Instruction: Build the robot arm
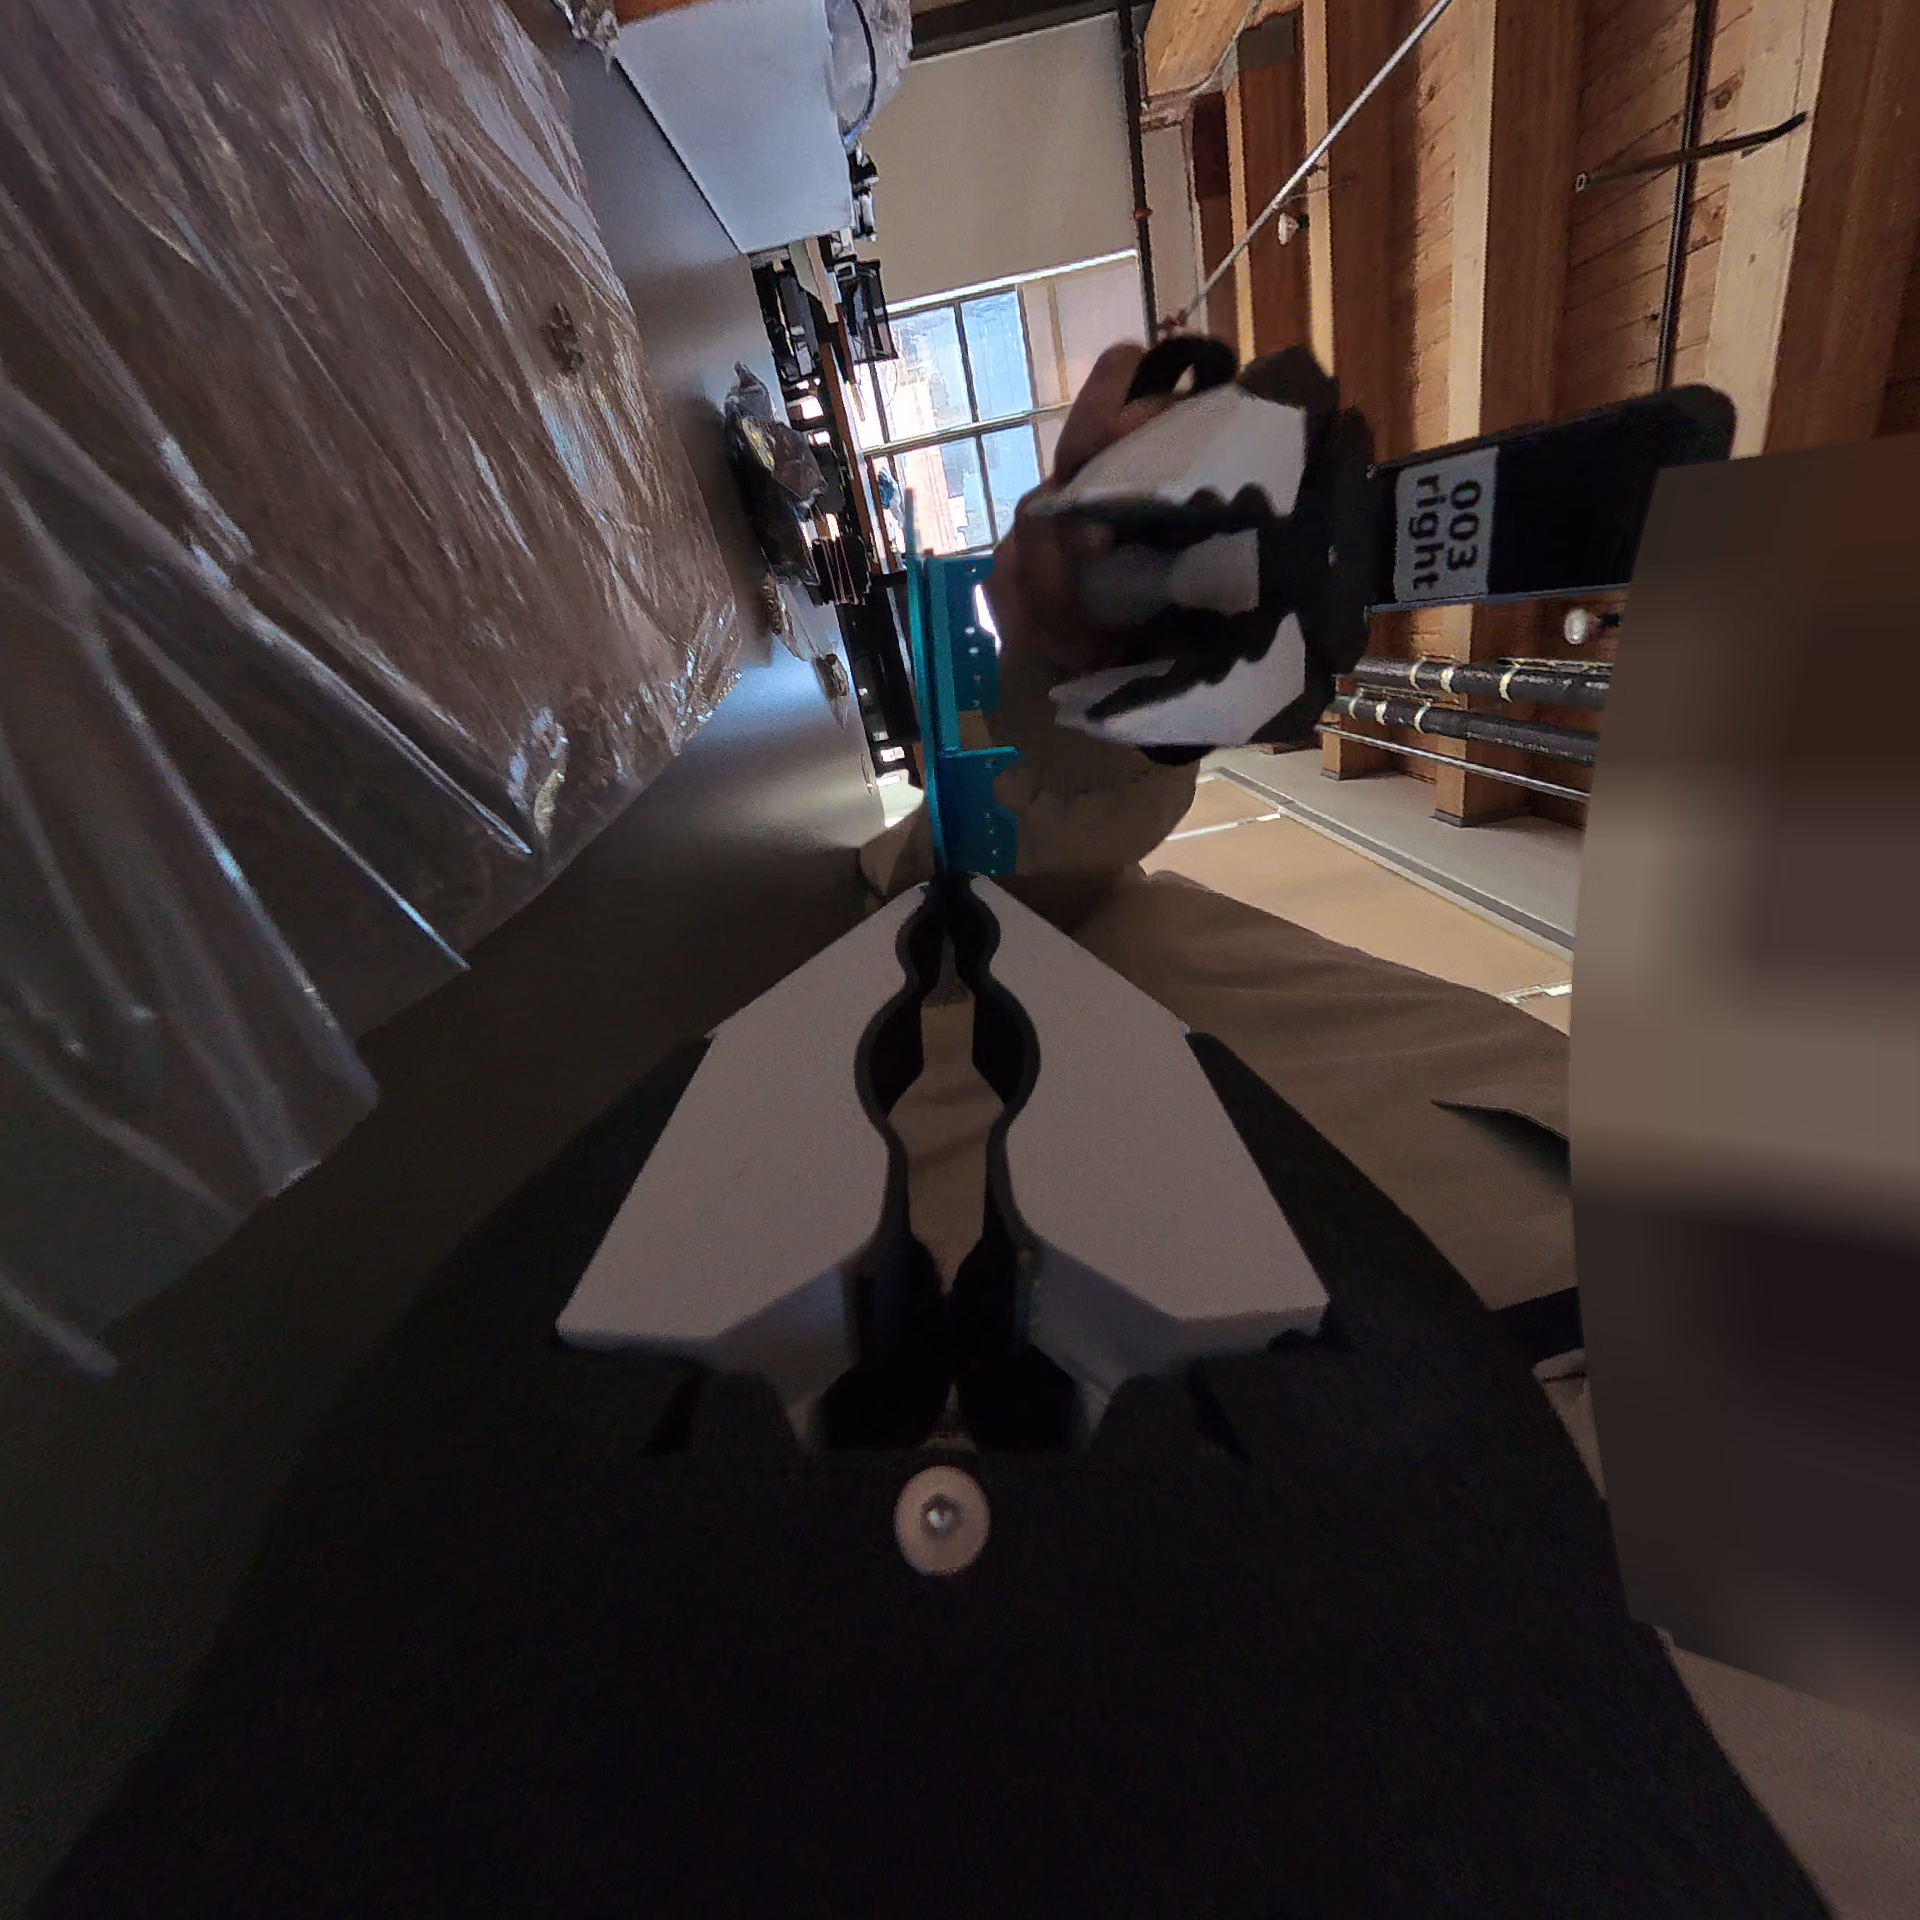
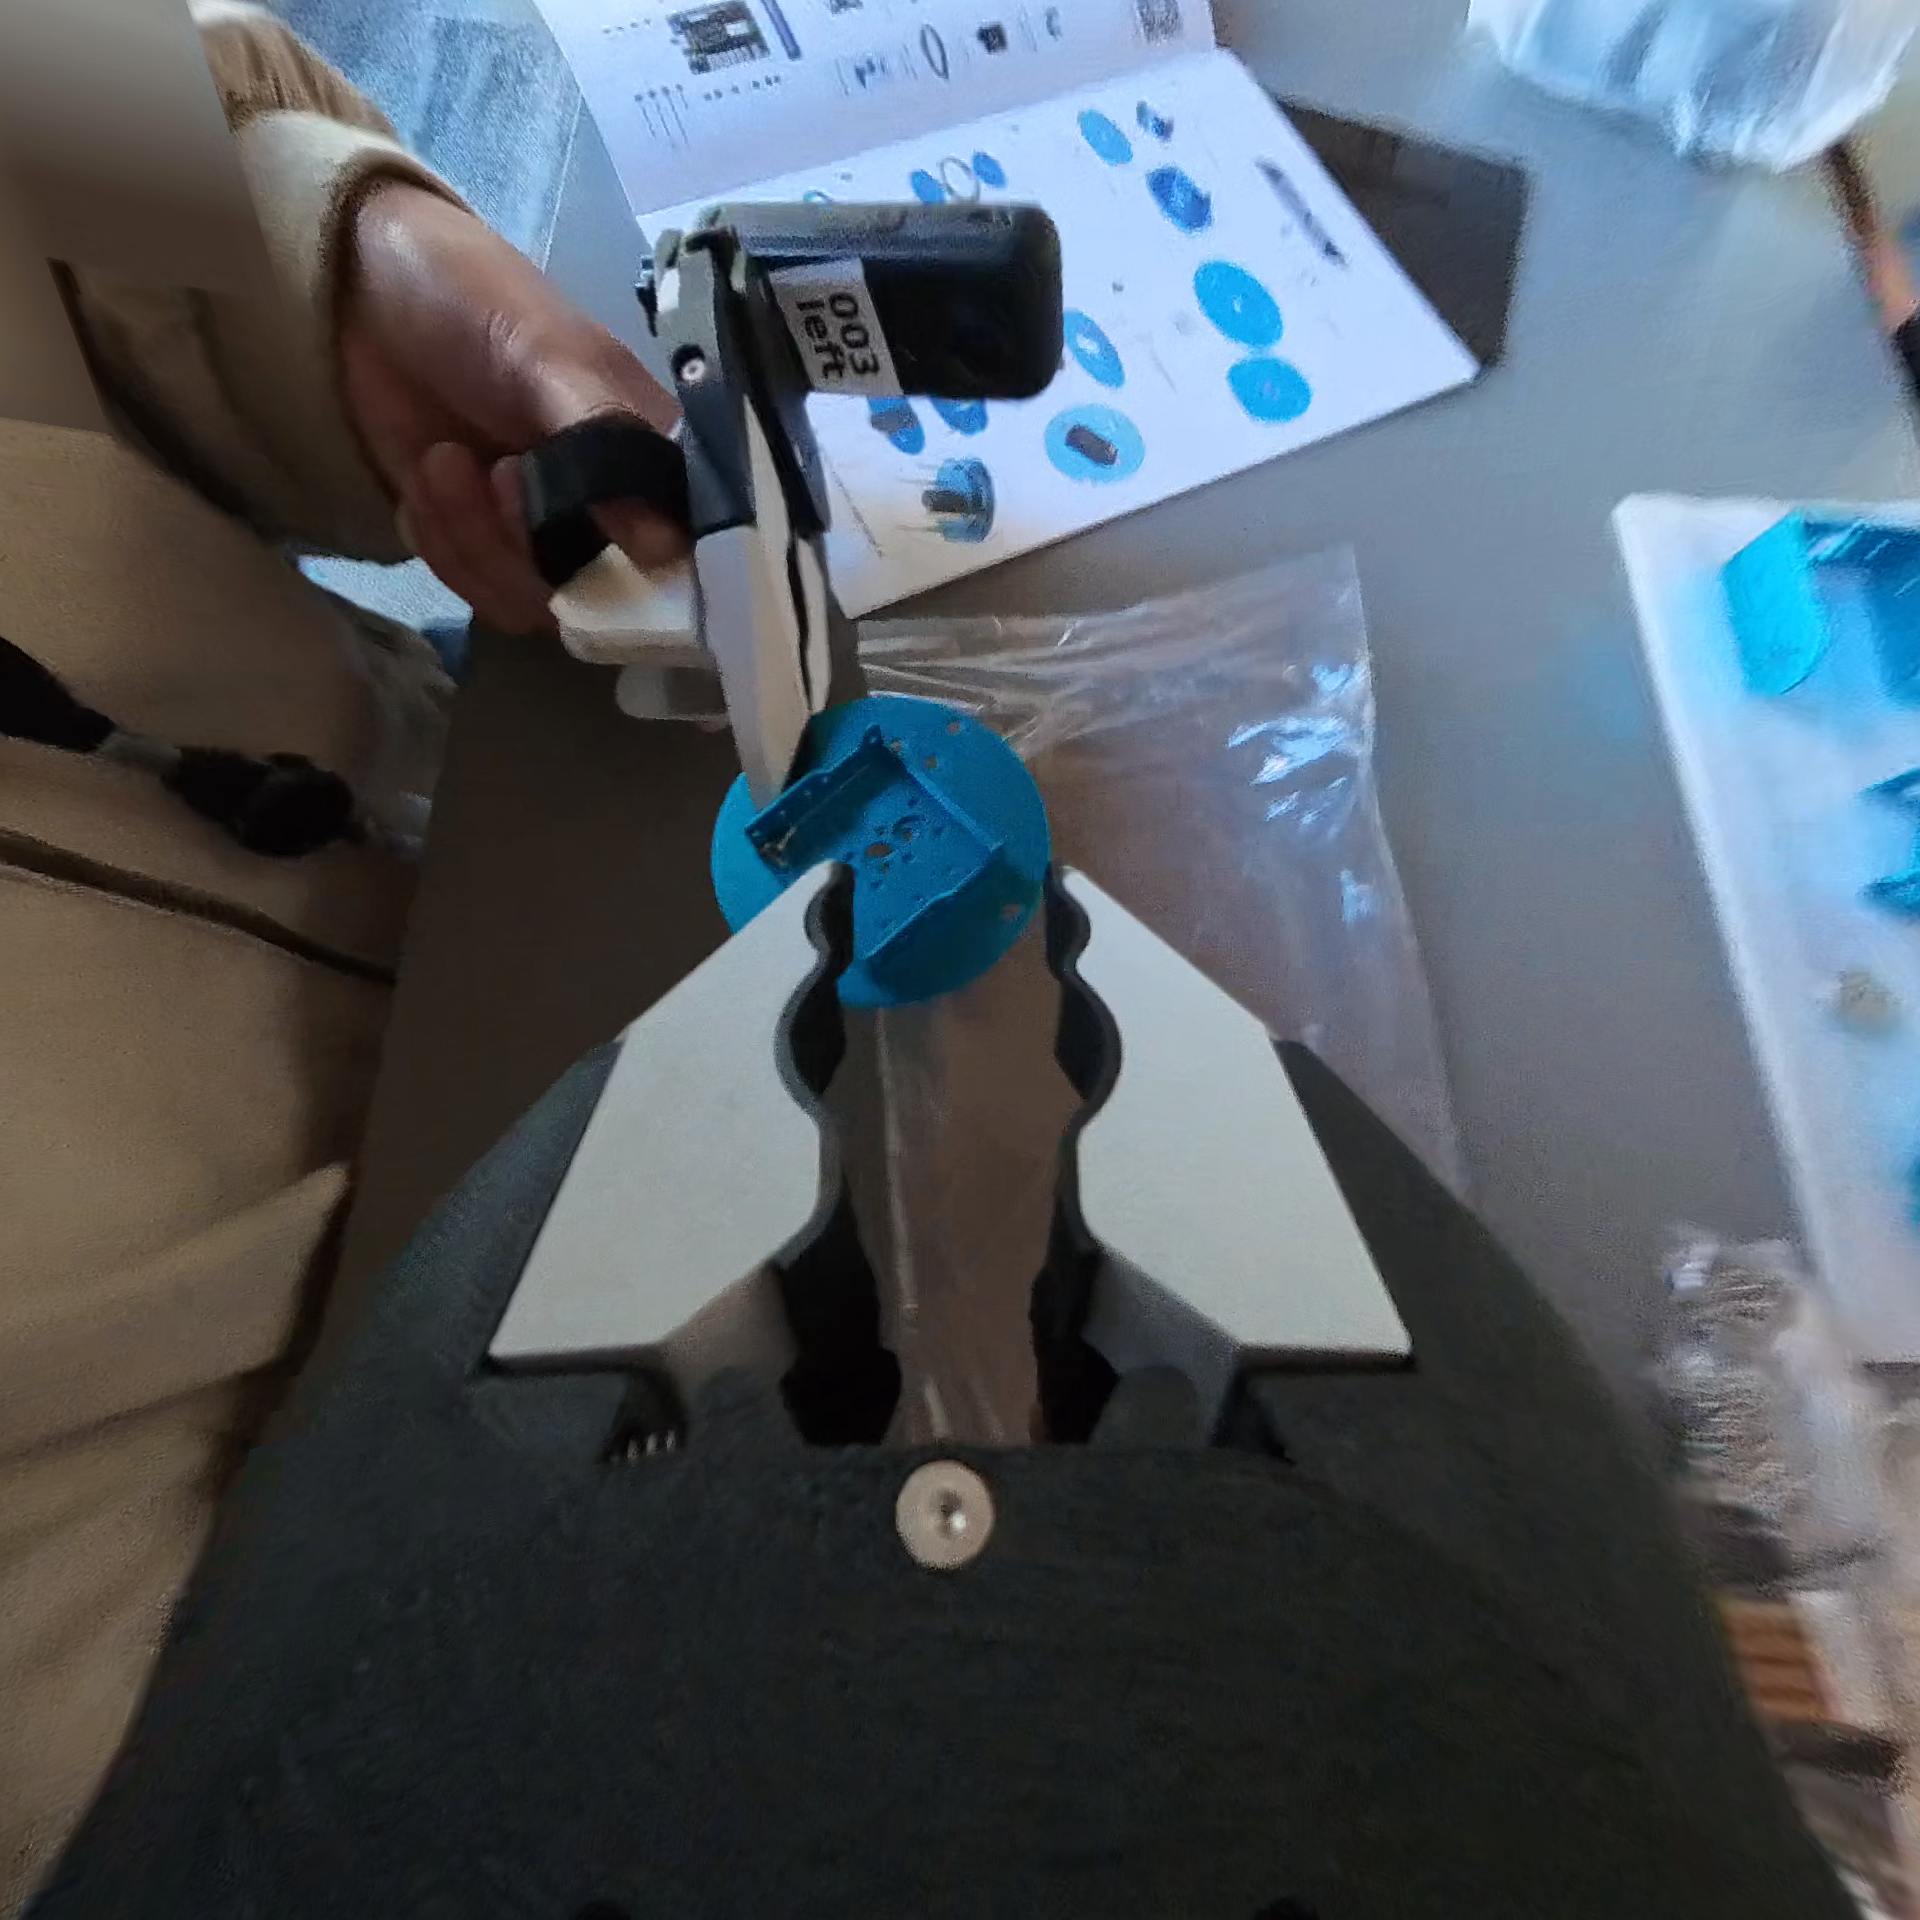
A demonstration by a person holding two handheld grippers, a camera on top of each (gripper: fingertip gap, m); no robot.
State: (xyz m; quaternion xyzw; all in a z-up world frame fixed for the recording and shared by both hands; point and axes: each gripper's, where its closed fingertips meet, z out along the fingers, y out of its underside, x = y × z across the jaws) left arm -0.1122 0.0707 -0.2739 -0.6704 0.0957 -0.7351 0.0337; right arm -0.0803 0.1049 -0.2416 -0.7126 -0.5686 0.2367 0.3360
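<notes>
Both claws at one blue metal part

The left claw pinches the perforated blue bracket-and-disc piece thinly; the right claw stands partly open around its round edge.

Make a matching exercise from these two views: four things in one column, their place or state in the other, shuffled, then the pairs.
Things
1. blue metal part
2. left gripper
3. open booklet
4. clear plastic bag

Places or states
A. lies flat on the table, pages up
B. held up above the table
C. shut on the blue part's edge
D. lies crumpled on the table beneath the blue part

Pairs: 1-B, 2-C, 3-A, 4-D
</notes>
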